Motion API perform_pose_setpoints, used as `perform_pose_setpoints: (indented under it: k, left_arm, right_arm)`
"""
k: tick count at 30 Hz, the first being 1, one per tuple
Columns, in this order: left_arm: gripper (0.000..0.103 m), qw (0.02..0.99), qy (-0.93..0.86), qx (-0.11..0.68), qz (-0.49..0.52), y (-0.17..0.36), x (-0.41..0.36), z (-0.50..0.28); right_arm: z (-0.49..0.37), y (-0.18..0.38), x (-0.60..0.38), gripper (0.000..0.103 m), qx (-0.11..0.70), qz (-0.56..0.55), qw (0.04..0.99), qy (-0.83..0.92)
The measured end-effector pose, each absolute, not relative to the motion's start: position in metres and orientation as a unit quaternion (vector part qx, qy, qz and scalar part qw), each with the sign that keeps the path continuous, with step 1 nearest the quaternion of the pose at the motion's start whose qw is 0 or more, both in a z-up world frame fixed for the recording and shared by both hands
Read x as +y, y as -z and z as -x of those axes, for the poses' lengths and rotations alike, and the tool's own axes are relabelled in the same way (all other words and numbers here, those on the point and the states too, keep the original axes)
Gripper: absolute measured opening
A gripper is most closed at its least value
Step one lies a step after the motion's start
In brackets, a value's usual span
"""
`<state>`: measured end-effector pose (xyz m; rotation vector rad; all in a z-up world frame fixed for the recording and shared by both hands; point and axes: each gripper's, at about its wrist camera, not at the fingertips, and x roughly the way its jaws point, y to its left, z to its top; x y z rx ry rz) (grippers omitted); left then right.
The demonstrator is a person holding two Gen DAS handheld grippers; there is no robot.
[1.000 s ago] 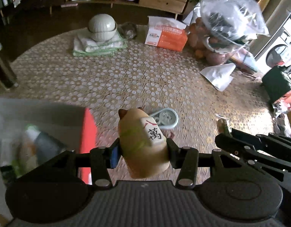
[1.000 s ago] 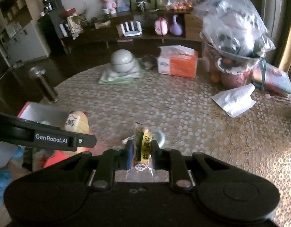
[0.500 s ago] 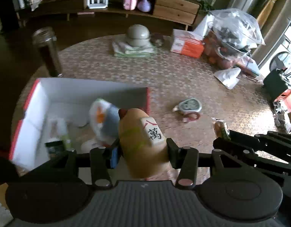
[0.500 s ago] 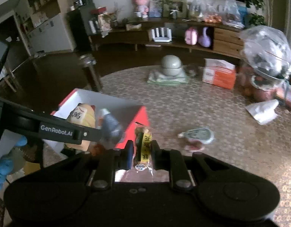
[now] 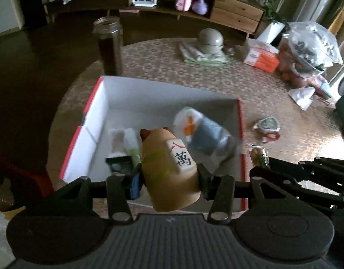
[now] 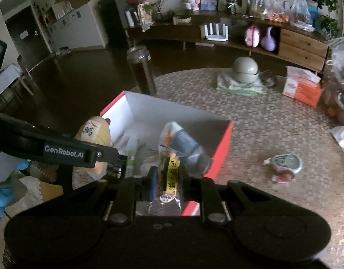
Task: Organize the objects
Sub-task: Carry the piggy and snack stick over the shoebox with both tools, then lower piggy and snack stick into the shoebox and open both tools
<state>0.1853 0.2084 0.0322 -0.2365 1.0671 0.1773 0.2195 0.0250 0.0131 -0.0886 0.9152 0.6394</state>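
**Both grippers loaded above the red box**

The tan cat-shaped toy (image 5: 169, 170), with a white mahjong tile on its back, sits clamped between the jaws of the left gripper (image 5: 168, 177), held in the air over the near end of the open red box (image 5: 94, 103). Just to its right, the right gripper (image 6: 166, 179) has its jaws closed tight on a small clear snack packet (image 6: 168, 174) with a yellow label, also hanging over the box's near edge.

Inside the white-lined box lie a grey and white pouch (image 5: 203, 132) with an orange mark, leaning toward the right wall, a slim white and green tube (image 5: 131, 143) and a dark little packet (image 5: 120, 165) beside it.

The box rests on a round table (image 5: 216, 83) covered in a patterned cloth. On the table right of the box lies a correction tape dispenser (image 5: 267, 125). Behind the box's far corner stands a tall dark glass jar (image 5: 109, 44). Farther back are a grey lidded bowl (image 5: 211, 39) on folded cloths, an orange tissue box (image 5: 261, 56), and a heap of plastic bags (image 5: 310, 49) at the right edge.

A hand in a blue glove (image 6: 4, 192) shows at the left of the right wrist view.
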Motion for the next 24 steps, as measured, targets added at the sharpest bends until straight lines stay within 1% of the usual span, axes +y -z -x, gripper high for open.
perform_pose_setpoints:
  k: [11, 18, 24]
  left_arm:
    - [0.049, 0.835, -0.109, 0.527, 0.113, 0.007, 0.255, -0.194]
    - [0.049, 0.836, -0.121, 0.528, 0.089, 0.033, 0.269, -0.203]
    - [0.049, 0.83, -0.12, 0.538, 0.09, 0.053, 0.274, -0.211]
  right_arm:
    - [-0.228, 0.026, 0.068, 0.018, 0.466, 0.05, 0.828, -0.309]
    - [-0.232, 0.05, 0.086, 0.018, 0.481, 0.067, 0.819, -0.305]
    - [-0.233, 0.066, 0.095, 0.018, 0.491, 0.071, 0.812, -0.306]
